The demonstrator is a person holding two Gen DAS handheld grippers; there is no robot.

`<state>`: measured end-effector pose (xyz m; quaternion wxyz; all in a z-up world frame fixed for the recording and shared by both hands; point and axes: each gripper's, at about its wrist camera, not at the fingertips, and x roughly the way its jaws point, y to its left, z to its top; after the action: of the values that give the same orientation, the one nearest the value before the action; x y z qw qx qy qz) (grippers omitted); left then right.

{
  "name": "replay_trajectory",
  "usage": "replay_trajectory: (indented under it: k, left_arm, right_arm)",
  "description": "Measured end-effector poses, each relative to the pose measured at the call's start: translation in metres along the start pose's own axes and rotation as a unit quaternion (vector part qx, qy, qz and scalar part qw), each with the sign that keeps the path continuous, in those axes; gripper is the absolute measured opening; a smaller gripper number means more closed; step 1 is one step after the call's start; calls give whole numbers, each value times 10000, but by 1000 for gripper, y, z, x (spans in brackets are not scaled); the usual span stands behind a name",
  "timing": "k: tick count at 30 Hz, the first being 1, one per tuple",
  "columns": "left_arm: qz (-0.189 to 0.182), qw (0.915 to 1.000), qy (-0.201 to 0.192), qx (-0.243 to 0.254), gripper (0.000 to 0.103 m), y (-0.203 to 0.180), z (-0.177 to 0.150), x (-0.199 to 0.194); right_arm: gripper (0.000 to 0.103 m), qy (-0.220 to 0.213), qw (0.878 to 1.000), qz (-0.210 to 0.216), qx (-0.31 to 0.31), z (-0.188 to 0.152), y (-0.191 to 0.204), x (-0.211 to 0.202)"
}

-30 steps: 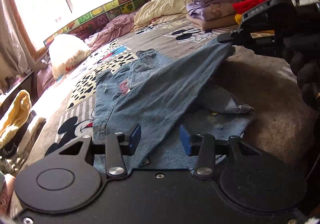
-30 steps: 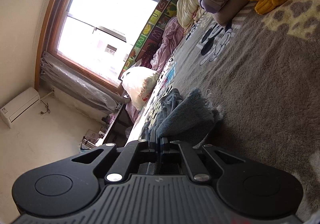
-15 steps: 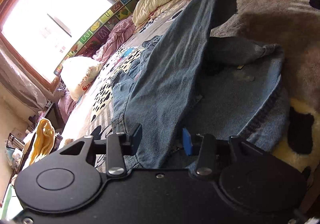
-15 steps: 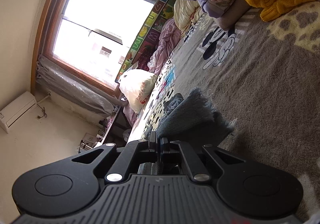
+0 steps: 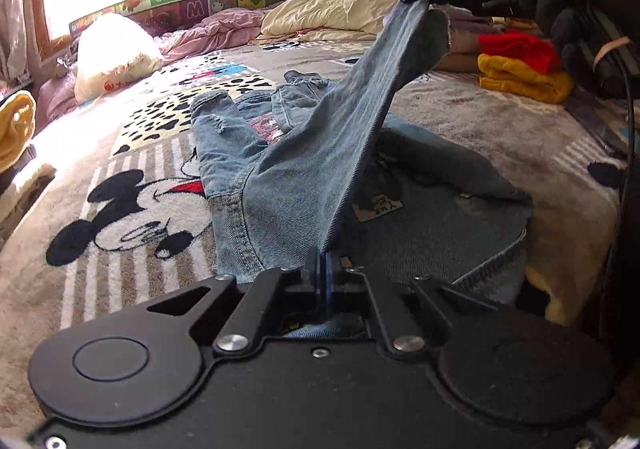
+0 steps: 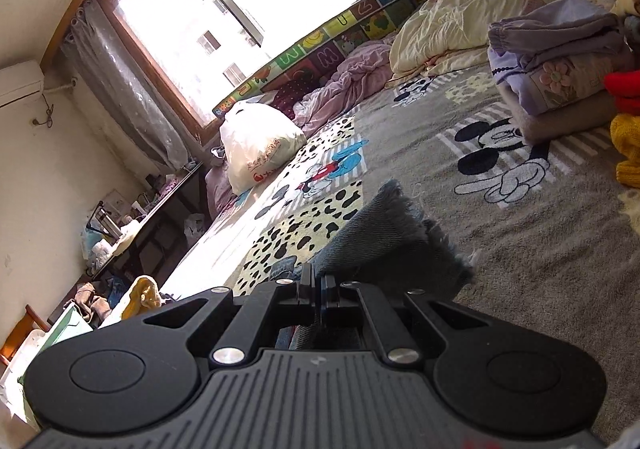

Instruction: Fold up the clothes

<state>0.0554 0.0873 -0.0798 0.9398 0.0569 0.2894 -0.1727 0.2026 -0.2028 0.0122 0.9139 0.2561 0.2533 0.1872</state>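
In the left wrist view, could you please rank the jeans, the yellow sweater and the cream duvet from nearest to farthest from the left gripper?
1. Jeans: clamped in the left gripper.
2. Yellow sweater: far right, beside the folded pile.
3. Cream duvet: at the back, near the wall.

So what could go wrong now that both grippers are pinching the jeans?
The left gripper bites only a thin edge near the waist of the jeans, so it might slip free. The right gripper holds a frayed hem, which could tear or pull out. The other leg lies crumpled on the blanket, so the fold may end up crooked.
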Motion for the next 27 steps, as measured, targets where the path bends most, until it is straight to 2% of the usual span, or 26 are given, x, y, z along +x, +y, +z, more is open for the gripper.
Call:
replay_trajectory:
  k: [3,8,13,15,21,22,27]
  left_arm:
    - [-623,9924,-182,-1043,0,31,-5,-10]
    - [-1123,9676,-415,-2225,0,62,-13,-13]
    - [-1326,9461,-473,-2918,0,85,-16,-4]
    - [-1438,9343,-437,-3231,0,95,-19,0]
    - [-1451,9182,-294,-3673,0,108,-23,14]
    - [-1417,9170,-247,-3720,0,110,-24,16]
    - [-1319,9102,-176,-3923,0,117,-31,16]
  right_arm:
    - [5,245,9980,-252,-519,11,34,31]
    - [5,674,9897,-453,-1180,21,86,92]
    - [5,1209,9704,-694,-1971,13,129,157]
    - [5,1460,9630,-736,-2142,6,137,183]
    - [6,2047,9434,-709,-2513,-14,150,240]
    - [10,2121,9432,-691,-2461,-15,147,245]
    - [36,1677,9757,-353,-1367,7,107,225]
